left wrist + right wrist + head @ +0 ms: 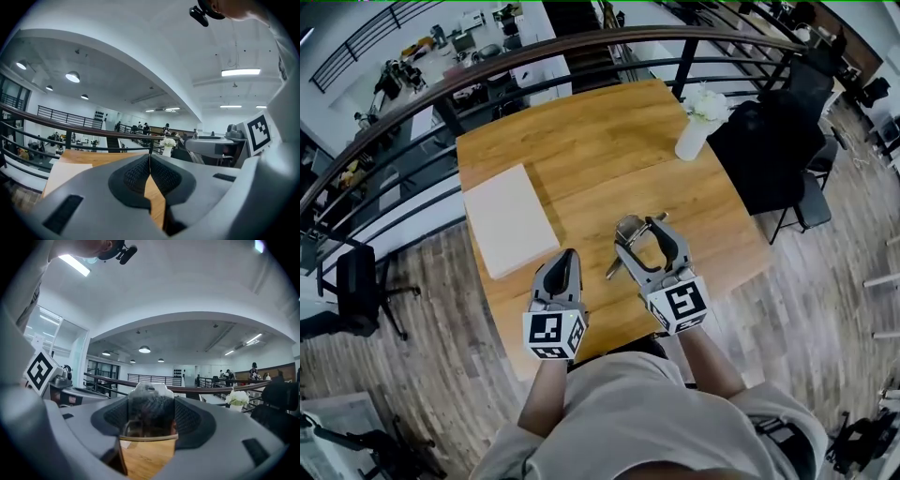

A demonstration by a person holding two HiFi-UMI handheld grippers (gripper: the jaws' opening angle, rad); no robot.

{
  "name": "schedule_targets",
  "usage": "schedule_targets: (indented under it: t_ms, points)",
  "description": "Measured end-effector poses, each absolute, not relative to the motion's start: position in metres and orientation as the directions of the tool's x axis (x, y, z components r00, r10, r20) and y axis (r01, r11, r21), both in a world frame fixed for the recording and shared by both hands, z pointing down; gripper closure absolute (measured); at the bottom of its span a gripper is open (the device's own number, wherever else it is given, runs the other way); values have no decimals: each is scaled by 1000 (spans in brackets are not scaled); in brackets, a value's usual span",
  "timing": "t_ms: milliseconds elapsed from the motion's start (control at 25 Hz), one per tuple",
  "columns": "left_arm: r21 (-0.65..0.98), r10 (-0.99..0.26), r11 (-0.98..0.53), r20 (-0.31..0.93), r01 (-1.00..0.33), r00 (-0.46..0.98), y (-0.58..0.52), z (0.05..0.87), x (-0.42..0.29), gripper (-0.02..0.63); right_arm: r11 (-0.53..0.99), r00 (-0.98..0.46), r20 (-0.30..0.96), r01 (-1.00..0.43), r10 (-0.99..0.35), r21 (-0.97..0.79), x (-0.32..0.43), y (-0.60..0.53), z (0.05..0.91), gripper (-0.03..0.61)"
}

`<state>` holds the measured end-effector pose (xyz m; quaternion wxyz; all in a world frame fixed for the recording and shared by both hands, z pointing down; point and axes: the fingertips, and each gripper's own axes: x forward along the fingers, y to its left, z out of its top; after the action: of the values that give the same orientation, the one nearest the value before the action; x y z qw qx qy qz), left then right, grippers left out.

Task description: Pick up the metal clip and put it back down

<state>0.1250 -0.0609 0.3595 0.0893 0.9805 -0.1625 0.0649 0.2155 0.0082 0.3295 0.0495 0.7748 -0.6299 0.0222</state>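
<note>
Person's pale shirt (666, 412) is closest, at the bottom of the head view. R grey tong (641, 231) is clamped on the shiny silver metal clip (150, 399). The clip sits btwn its dark bumpy pads (190, 416), over the brown wooden table (581, 150). L grey tong (567, 255) is squeezed together w/ nothing in it, just beside R. Grab looks done. Can't tell if the clip is off the wood yet. Putting it back down is still left.

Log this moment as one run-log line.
right gripper: shut on silvery metal clip | left gripper: shut, empty | both above brown wooden table
</note>
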Motion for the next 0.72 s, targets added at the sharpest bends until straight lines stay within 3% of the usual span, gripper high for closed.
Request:
schedule_targets:
  t_ms: [360,720]
  points:
    - [116,-192,-970,174,-214,966,-21,346,231,589,-302,302,44,-953,-952,18,307,51,307,281]
    - [146,-105,-979,241,-143,965,3,378,288,589,-396,394,122,-918,-911,13,373,83,338,281]
